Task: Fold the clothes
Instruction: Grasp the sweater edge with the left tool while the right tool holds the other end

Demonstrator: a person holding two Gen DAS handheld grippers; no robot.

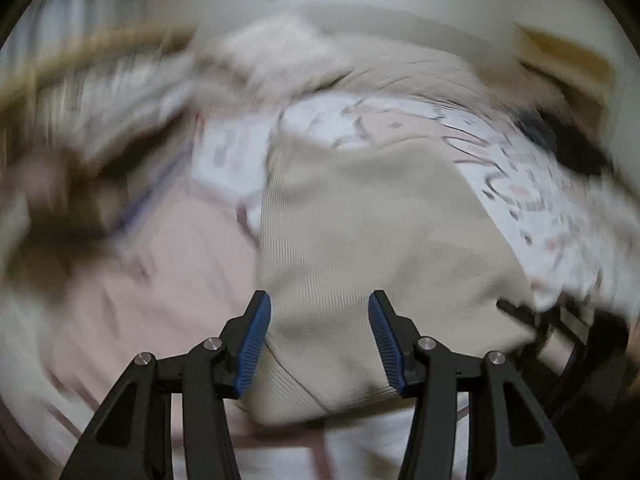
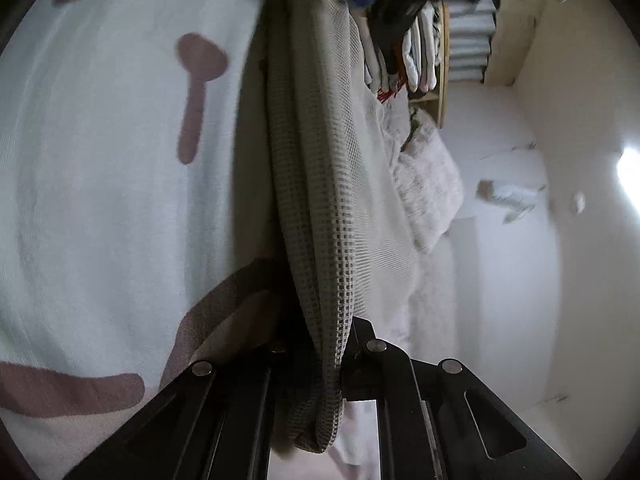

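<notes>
The right gripper [image 2: 332,360] is clamped on a bunched edge of a beige waffle-knit garment [image 2: 320,200], which stretches away from the jaws as a long taut band toward the top of that view. The left gripper [image 1: 319,340] stands apart, gripping nothing, its blue pads [image 1: 256,344] on either side of the same beige cloth, which lies spread on a patterned bedsheet [image 1: 152,280]. Its long axis runs away from the grippers. Folding looks barely begun: one edge is lifted, and no finished fold shows. The left view is blurred.
</notes>
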